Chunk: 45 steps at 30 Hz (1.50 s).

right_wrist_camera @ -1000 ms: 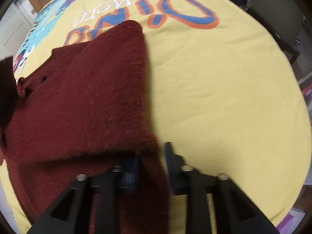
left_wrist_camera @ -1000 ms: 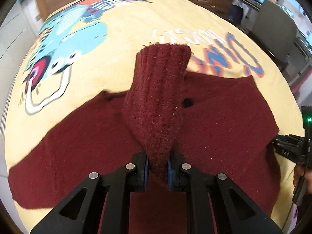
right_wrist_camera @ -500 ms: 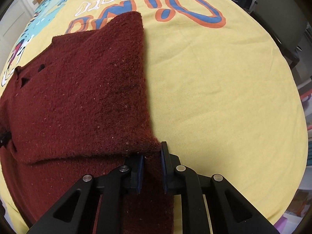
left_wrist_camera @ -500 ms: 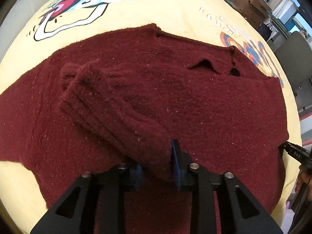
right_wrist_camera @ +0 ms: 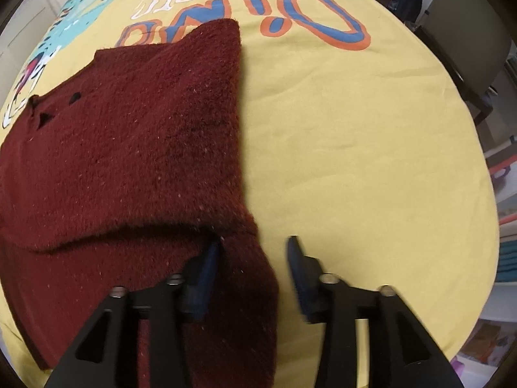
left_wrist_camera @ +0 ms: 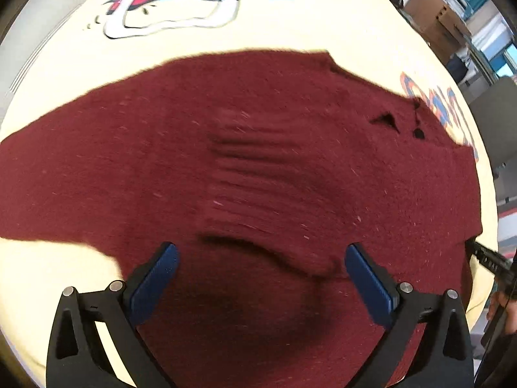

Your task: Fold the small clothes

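Sweater (left_wrist_camera: 258, 168), maroon knit, lies flat on the yellow printed table (right_wrist_camera: 339, 123). Both sleeves folded inward over the body; lengthwise fold judged still outstanding. Left gripper (left_wrist_camera: 258, 265) and right gripper (right_wrist_camera: 255, 258) now spread wide, empty; 0.5 s ago both pinched fabric.

A fuzzy maroon sweater (left_wrist_camera: 258, 168) lies flat on the yellow cloth, sleeves folded inward.
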Available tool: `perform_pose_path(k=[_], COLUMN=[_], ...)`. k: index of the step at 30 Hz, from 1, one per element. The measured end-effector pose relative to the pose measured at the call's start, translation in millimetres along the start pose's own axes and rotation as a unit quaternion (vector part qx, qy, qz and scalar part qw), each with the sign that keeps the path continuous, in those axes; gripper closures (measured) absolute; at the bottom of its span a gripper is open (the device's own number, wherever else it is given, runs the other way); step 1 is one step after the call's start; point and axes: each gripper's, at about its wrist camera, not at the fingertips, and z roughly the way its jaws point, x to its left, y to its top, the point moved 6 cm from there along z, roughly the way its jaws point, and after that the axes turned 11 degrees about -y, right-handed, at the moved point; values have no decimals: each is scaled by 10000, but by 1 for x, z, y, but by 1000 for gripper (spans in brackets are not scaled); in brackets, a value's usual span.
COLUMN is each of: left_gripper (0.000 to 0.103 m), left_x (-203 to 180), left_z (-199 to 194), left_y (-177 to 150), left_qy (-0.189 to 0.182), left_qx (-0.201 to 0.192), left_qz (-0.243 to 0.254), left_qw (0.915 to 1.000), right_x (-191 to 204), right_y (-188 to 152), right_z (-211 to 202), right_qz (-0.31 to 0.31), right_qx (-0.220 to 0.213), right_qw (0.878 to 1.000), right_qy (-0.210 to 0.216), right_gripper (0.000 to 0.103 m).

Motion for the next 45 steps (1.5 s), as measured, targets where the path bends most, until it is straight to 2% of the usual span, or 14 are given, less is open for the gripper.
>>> perform_pose_path(k=[6,16,17,18,19,21,22,30,34,37,38,39,40,45], left_gripper=[1,4,12,31,41,84,91,94,94,94,94,94,94,94], left_x=[25,15,12,8,4,-7,-12,-20,-15,-25,-25,-24,-25,-14], left_z=[-19,42,45,46,45,39,37,5,-31,-22,-16,-14,-10,-8], left_y=[25,43,41,39,38,37,37,45,52,61,61,59,57,49], left_qy=[-56,248,335,393,442,406,316,-52,246,284,264,301,329,239], left_qx=[-197,353,384,406,420,406,405,-274,-809,-806,-731,-671,-634,-601], left_qz=[-270,-103,13,170,283,434,455,465,677,690,683,712,733,666], left_qw=[9994,9990,9987,9983,9977,9974,9976,9985,9941,9940,9946,9948,9947,9957], right_x=[-4,-20,-29,-30,-31,-31,-31,-24,-19,-5,3,6,11,8], right_y=[-5,-11,-19,-19,-18,-15,-14,41,74,84,85,85,84,88], right_z=[-16,-20,-24,-24,-23,-23,-24,-32,-10,5,9,10,13,4], right_qz=[-30,-173,-162,-149,-127,-86,-50,364,619,644,614,592,548,567], right_qx=[-82,-91,-87,-86,-88,-109,-116,-358,-205,-10,28,45,67,-148], right_qw=[9999,9995,9996,9996,9996,9997,9998,9978,9964,9943,9933,9932,9934,9957], right_qy=[-88,-232,-236,-235,-225,-192,-148,421,539,851,978,1003,1004,718], right_gripper=[29,27,27,27,27,27,27,27,26,27,28,46,78,87])
